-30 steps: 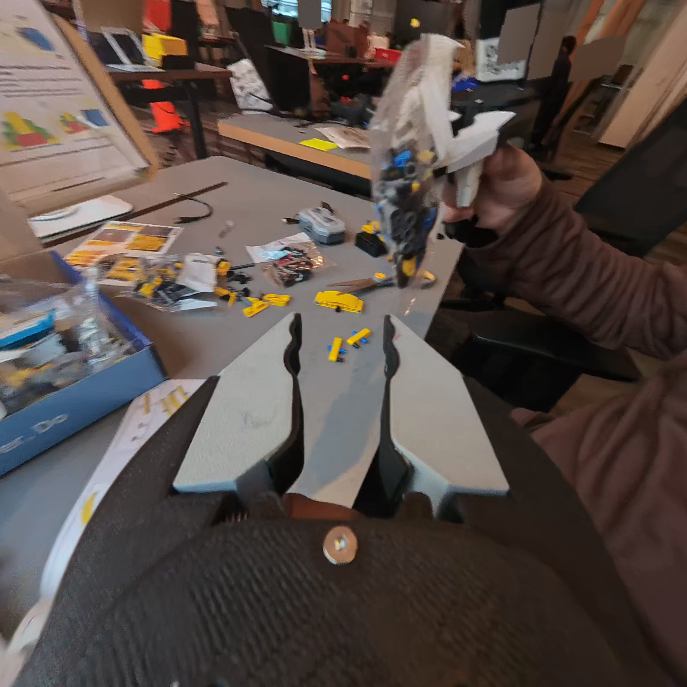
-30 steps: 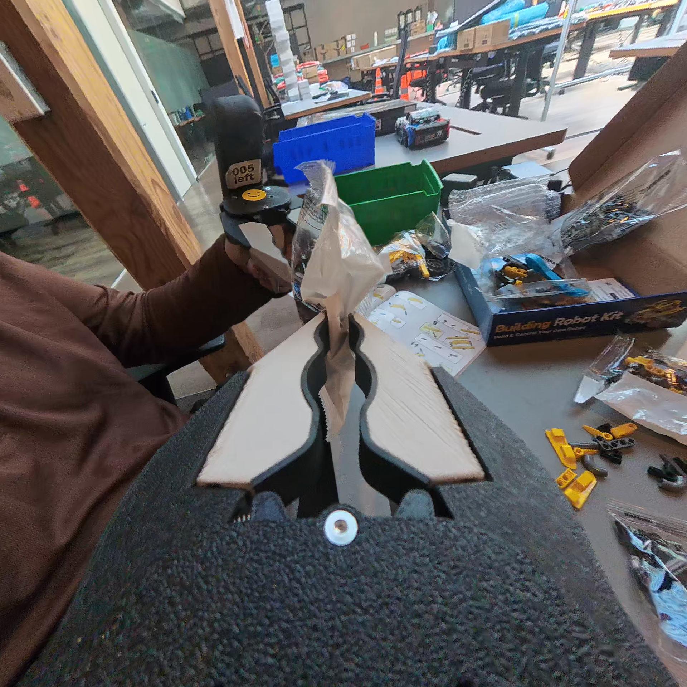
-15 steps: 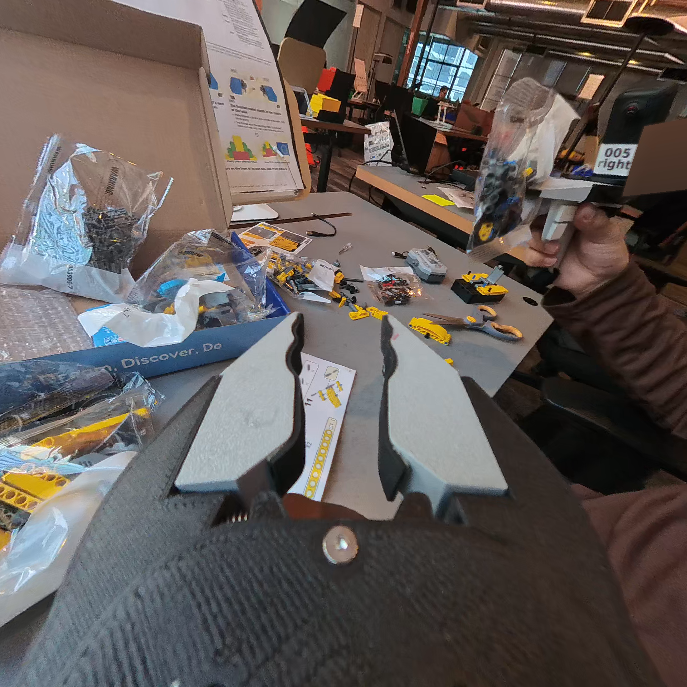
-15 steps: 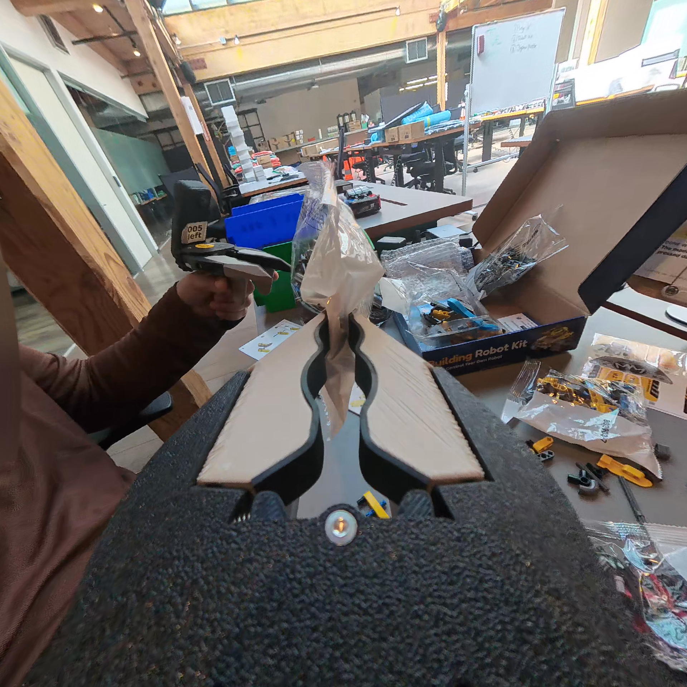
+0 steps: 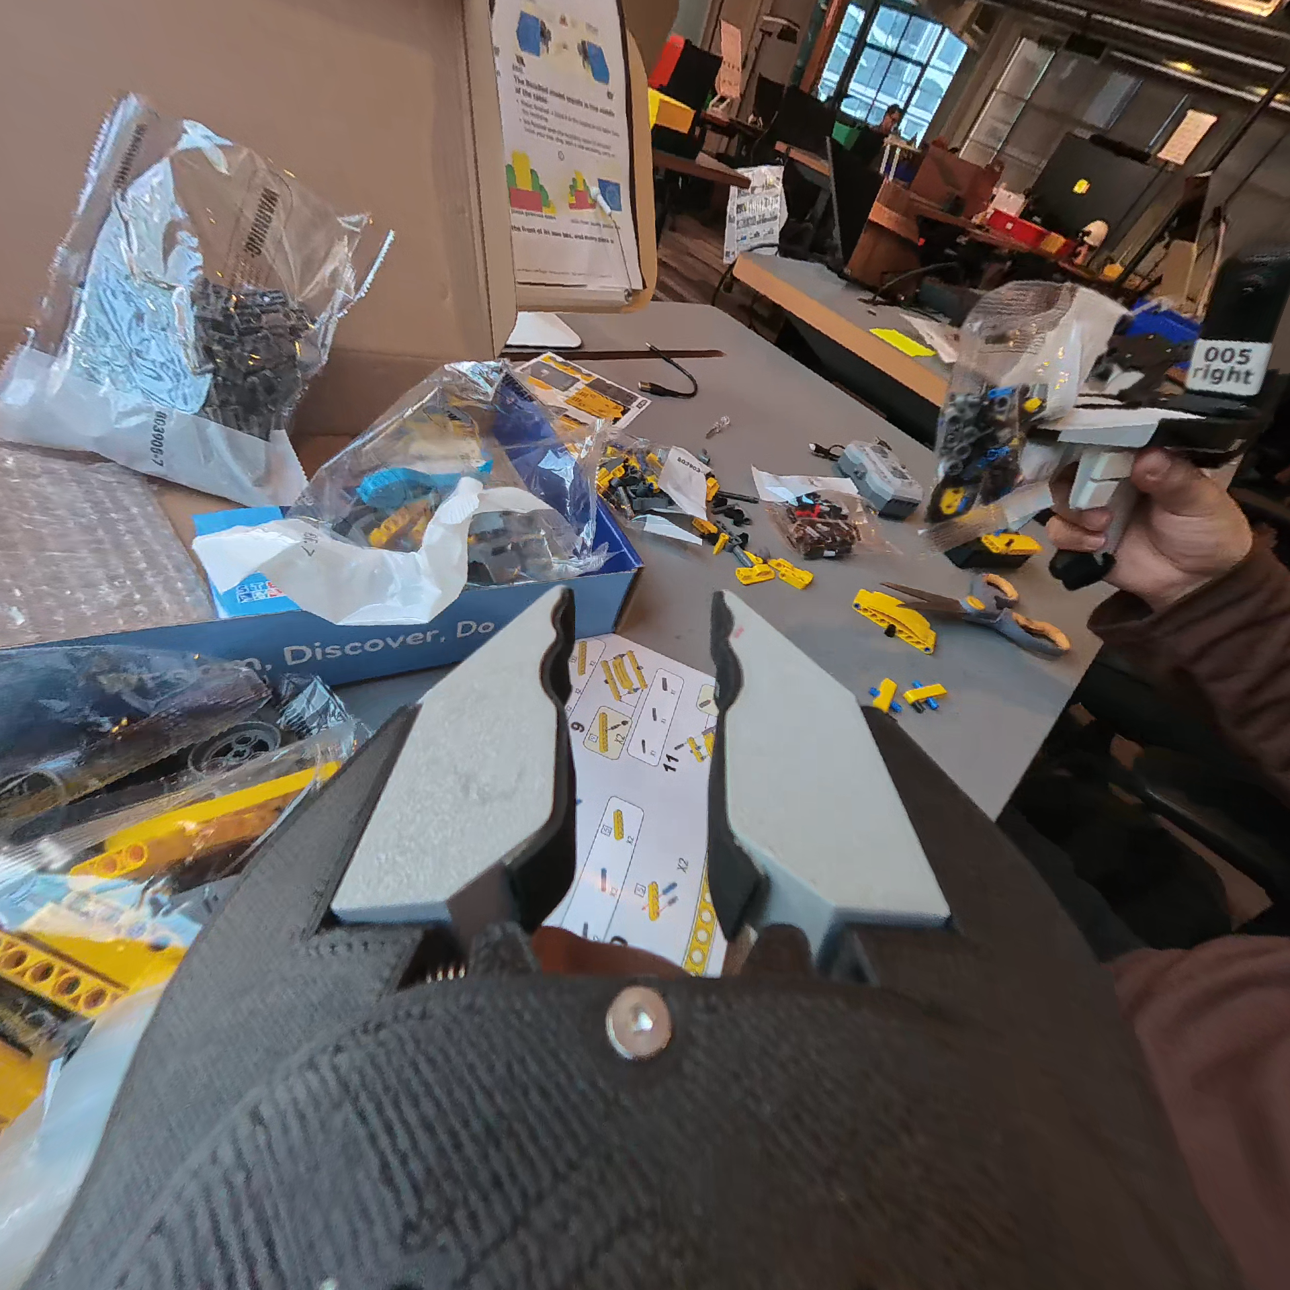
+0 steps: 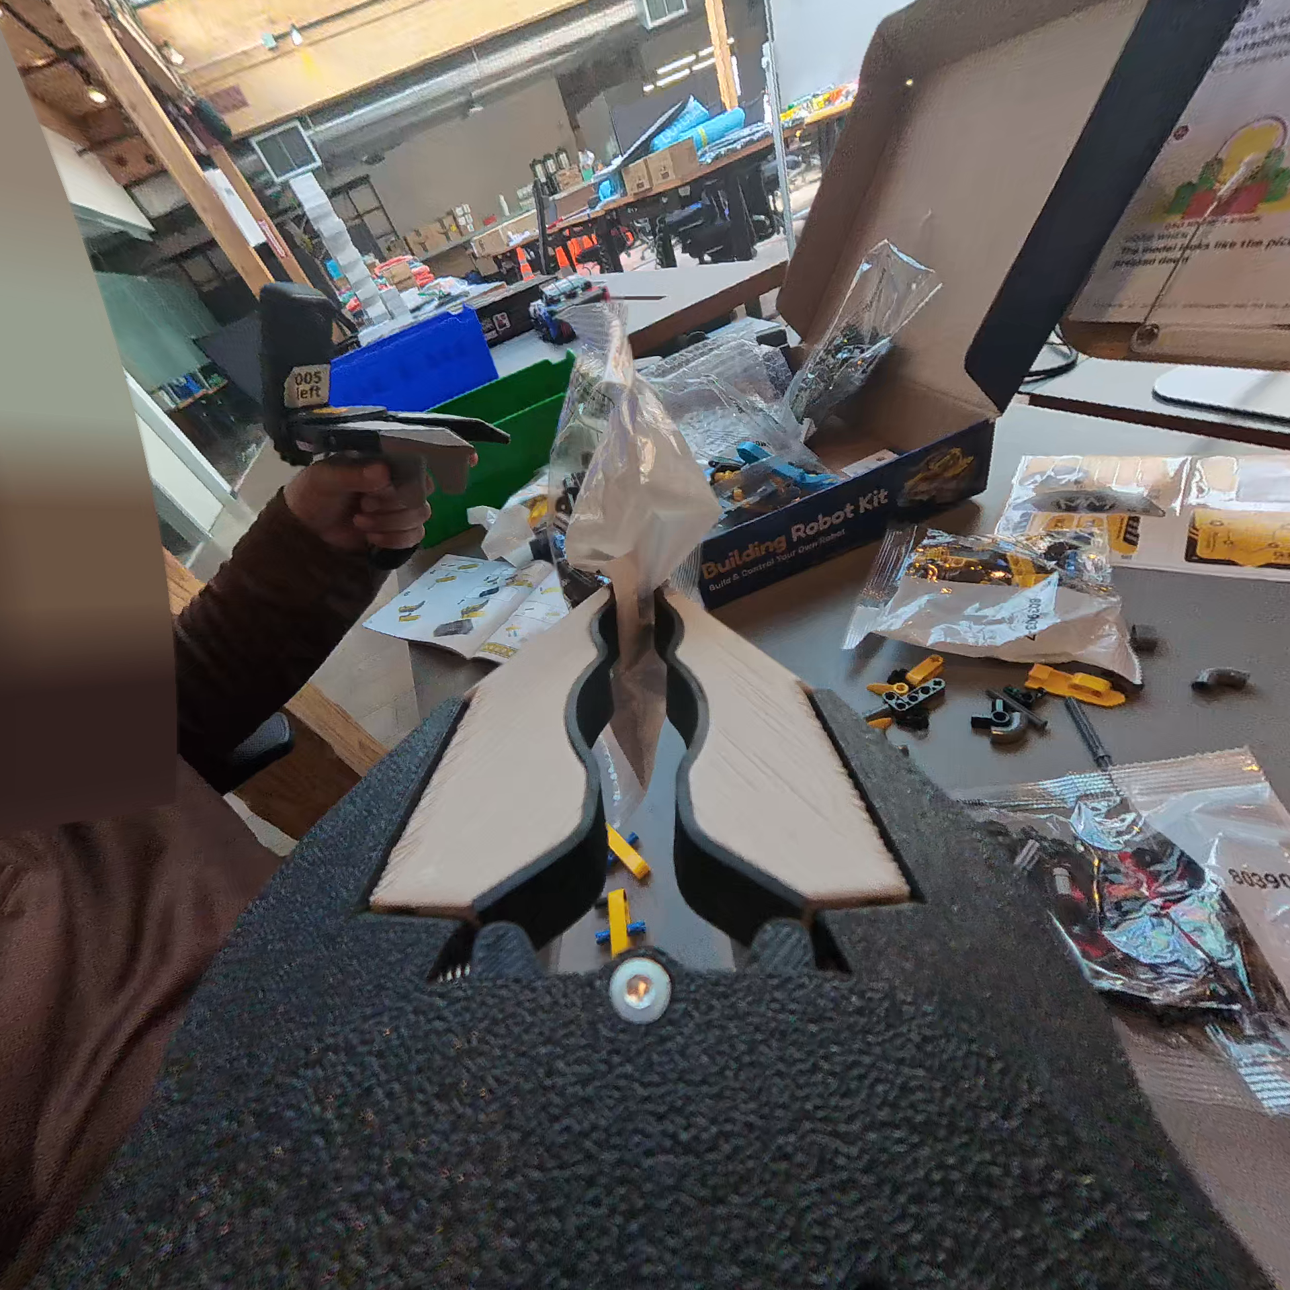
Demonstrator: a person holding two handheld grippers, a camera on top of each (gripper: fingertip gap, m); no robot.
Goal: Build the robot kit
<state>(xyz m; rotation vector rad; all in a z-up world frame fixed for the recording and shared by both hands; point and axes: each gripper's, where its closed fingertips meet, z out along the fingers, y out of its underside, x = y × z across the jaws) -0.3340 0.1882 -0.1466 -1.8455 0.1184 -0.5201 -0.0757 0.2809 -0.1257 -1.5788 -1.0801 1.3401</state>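
Observation:
My right gripper (image 6: 635,606) is shut on the edge of a clear plastic bag of small parts (image 6: 621,482) and holds it up above the grey table (image 6: 1187,740). The same bag (image 5: 991,412) shows at the right of the left wrist view, hanging from the right gripper (image 5: 1040,436). My left gripper (image 5: 639,607) is open and empty above a white instruction sheet (image 5: 642,789), next to the blue kit box (image 5: 293,649). It also shows at the left of the right wrist view (image 6: 488,436), apart from the bag.
The open kit box (image 6: 844,530) holds several parts bags. Loose yellow and black pieces (image 5: 768,569), scissors (image 5: 991,611), a grey module (image 5: 879,475) and more bags (image 6: 991,600) lie on the table. Green (image 6: 502,447) and blue (image 6: 412,363) bins stand behind. The table edge (image 5: 1047,754) is at the right. The grippers' ends are close to 30 cm from one another.
My left gripper has swung left and away from the bag, down toward the instruction sheet by the box. My right gripper still holds the bag and has turned toward the box.

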